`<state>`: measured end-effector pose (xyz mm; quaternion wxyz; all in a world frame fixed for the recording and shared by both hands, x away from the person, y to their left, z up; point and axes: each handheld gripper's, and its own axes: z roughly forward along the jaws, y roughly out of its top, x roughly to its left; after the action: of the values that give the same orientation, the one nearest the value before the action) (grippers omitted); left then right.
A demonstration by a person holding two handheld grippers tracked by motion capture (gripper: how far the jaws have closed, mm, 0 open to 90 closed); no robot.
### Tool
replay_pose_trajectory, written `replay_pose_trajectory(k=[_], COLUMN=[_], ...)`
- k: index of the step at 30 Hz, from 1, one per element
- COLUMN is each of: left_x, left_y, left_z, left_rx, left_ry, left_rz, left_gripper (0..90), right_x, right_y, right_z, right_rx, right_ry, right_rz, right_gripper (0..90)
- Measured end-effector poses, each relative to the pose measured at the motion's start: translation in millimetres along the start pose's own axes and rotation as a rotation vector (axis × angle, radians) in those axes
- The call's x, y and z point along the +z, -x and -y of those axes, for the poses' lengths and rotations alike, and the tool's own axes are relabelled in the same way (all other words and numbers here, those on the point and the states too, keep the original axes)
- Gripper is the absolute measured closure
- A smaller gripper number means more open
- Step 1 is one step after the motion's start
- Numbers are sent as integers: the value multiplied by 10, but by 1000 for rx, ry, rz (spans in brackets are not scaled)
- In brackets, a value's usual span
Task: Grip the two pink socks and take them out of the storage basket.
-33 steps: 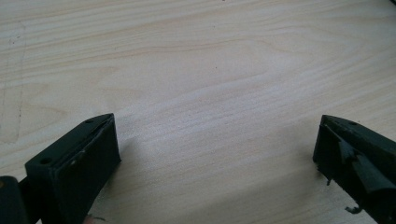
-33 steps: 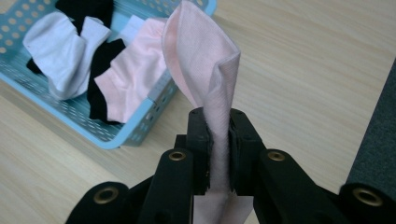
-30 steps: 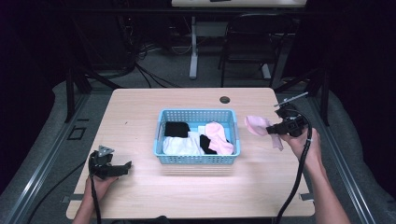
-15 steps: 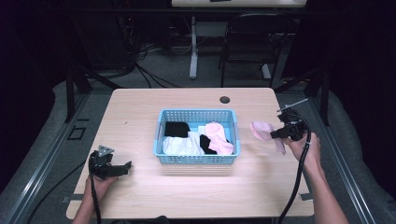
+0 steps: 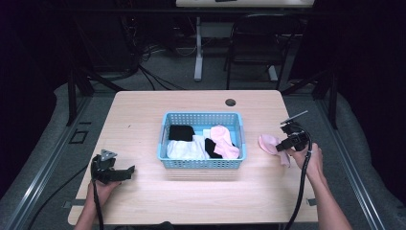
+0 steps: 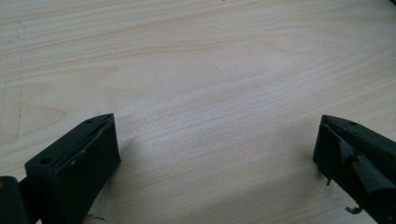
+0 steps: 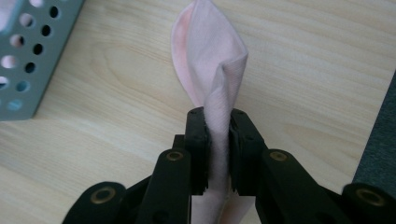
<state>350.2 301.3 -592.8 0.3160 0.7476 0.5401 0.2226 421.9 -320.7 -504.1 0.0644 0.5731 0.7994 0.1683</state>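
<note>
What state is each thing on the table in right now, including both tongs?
Right tongs: shut on the pink sock.
Pink sock: pinched between the jaws, its free end lying on the table to the right of the basket.
Left tongs: open, nothing between the jaws, low over bare wood.
Blue basket: upright at the middle of the table, holding black, white and pink laundry.
Table: wooden, with a round hole near its far edge.

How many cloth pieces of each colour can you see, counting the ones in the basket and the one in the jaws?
Pink: 2, one in the blue basket, the pink piece, and one clamped in the right gripper, the pink cloth
Black: 2, black pieces and
White: 1, white piece
Total: 5
</note>
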Motion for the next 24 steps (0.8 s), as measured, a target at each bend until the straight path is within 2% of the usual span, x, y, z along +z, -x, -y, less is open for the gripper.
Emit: replay_pose_trajectory(k=[1, 5, 7, 8, 9, 11, 14, 16, 17, 18, 23, 24], left_x=[0, 0, 0, 0, 0, 0, 0, 0, 0, 0, 0, 1], left_y=[0, 0, 0, 0, 0, 0, 0, 0, 0, 0, -1, -3], left_z=[0, 0, 0, 0, 0, 0, 0, 0, 0, 0, 0, -1], left_rx=[0, 0, 0, 0, 0, 0, 0, 0, 0, 0, 1, 3], left_ry=[0, 0, 0, 0, 0, 0, 0, 0, 0, 0, 0, 0], left_rz=[0, 0, 0, 0, 0, 0, 0, 0, 0, 0, 1, 2], left_gripper=[3, 3, 3, 3, 3, 3, 3, 3, 3, 3, 3, 3], right_x=[21, 63, 93, 94, 115, 121, 84, -10, -10, -39, -207, -258], right_y=[-3, 7, 7, 21, 12, 23, 9, -2, -2, -8, -22, -39], right_z=[5, 11, 23, 20, 28, 25, 22, 21, 21, 23, 15, 12], right_rx=[1, 9, 22, 11, 30, 20, 23, 21, 21, 20, -4, -11], right_ry=[-3, -17, -16, -36, -29, -59, -41, -10, -10, 7, 63, 93], right_rz=[11, 8, 5, 2, 2, -7, -12, -28, -28, -32, -62, -77], right_gripper=[793, 787, 754, 713, 649, 530, 368, 218, 218, 170, 45, 26])
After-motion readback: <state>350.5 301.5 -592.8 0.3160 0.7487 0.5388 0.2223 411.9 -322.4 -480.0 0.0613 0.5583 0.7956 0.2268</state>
